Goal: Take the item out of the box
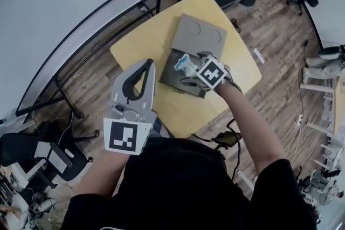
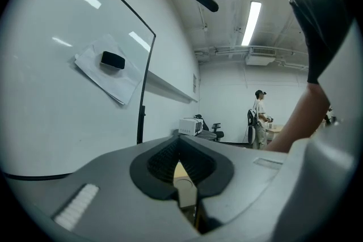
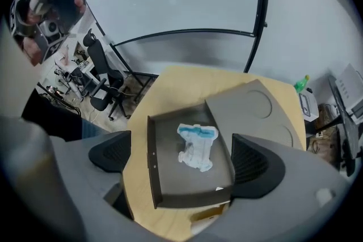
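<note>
R gripper [image 3: 182,156] is hovering over the open box [image 3: 151,162], arm stretched fwd, jaws spread wide and gripping nothing. L gripper [image 1: 149,63] is hanging by the wood table [image 1: 139,41] edge, jaws pressed together, empty. 1 soft white/blue padded item [image 3: 197,146] is lying flat in the rigid grey box, and 1 flat grey lid [image 3: 258,107] w/ 2 round recesses is sitting just beside it.

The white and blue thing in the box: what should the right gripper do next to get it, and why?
Probably lower the right gripper straight down onto the item. Its jaws are wide apart and hang above the open box, and the item lies on the box floor right between them, not yet touched. Going down first should put the jaws either side of the item before they close.
</note>
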A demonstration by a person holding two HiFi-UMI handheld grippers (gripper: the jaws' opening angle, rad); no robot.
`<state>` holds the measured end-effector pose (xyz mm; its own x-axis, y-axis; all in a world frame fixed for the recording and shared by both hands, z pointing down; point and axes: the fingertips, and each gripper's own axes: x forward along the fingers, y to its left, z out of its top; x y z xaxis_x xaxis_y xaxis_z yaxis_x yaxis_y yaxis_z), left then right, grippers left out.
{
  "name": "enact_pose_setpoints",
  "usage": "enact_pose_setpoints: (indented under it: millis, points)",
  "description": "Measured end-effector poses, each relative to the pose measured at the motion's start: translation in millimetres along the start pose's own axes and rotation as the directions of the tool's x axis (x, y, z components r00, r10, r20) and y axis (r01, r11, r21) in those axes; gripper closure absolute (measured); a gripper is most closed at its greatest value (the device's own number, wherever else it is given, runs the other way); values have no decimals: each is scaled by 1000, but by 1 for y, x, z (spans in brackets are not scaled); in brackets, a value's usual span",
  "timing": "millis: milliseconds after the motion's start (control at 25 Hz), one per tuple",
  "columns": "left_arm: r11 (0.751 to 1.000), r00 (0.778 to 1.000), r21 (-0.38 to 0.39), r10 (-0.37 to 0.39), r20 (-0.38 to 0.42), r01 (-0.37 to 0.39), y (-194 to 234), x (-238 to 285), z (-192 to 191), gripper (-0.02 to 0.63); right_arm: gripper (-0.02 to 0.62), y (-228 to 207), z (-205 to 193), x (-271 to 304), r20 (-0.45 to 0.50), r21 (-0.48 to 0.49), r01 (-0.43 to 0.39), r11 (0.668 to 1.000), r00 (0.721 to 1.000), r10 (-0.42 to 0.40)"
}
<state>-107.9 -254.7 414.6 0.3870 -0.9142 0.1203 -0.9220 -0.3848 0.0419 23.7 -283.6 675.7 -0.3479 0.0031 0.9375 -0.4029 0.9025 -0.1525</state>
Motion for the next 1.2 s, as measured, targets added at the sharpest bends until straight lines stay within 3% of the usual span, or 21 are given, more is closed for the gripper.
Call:
enact_pose_setpoints:
  millis: [360, 560, 840, 960, 1200]
  points:
    - [1000, 1000, -2, 0, -23, 0, 9, 3, -12, 604, 47, 2, -32, 46, -188, 75, -84, 994, 977, 97]
    - [1000, 999, -13, -6, -38, 6, 9, 4, -19, 606, 63, 3, -30, 67, -190, 107, -148, 983, 967, 167]
    - [1000, 998, -29, -8, -62, 6, 9, -1, -30, 606, 97, 3, -40, 87, -247, 144, -177, 974, 946, 208]
    - [1000, 998, -28, -10, -68, 8, 8, -4, -34, 606, 114, -1, -35, 96, -243, 117, -171, 978, 950, 195]
    - [999, 997, -29, -16, -76, 13, 5, -12, -38, 606, 217, 0, -45, 106, -306, 33, -128, 991, 943, 132]
